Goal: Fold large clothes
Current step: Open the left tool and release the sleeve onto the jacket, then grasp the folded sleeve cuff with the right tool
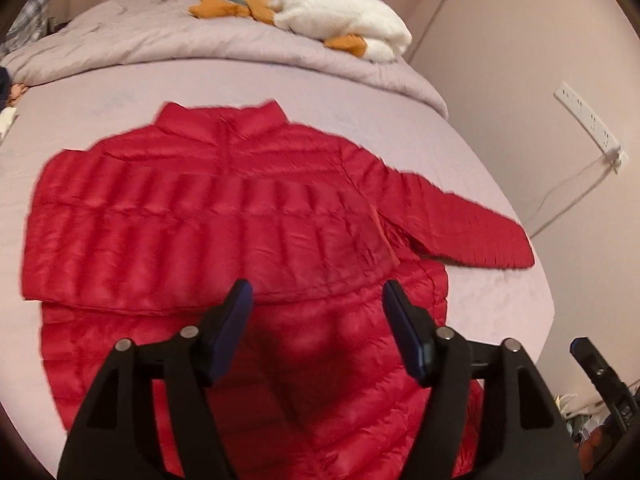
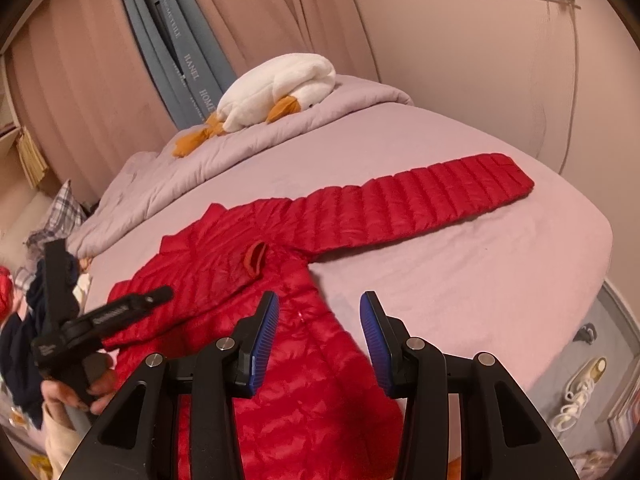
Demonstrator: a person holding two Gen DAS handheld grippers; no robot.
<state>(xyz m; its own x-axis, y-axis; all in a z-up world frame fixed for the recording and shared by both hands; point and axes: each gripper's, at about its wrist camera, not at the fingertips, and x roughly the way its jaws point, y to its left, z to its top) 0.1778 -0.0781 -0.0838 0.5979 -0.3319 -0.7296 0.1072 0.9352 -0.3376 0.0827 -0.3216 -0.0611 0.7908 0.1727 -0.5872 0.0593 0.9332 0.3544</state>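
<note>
A red quilted puffer jacket (image 1: 224, 216) lies flat on the bed, collar toward the far side. Its left sleeve is folded across the chest; its right sleeve (image 1: 460, 224) stretches out to the right. My left gripper (image 1: 316, 300) is open and empty above the jacket's lower body. In the right wrist view the jacket (image 2: 304, 344) lies below my right gripper (image 2: 319, 312), which is open and empty over the hem side, with the outstretched sleeve (image 2: 420, 204) beyond it. The left gripper (image 2: 100, 316) shows there at the left, in the person's hand.
The bed sheet (image 1: 492, 320) is lilac, with a bunched duvet (image 1: 160, 40) and a white plush goose (image 1: 340, 16) at the far end. A wall with a power strip (image 1: 588, 120) stands right of the bed. Clothes are piled at the left (image 2: 36, 308); shoes lie on the floor (image 2: 580, 384).
</note>
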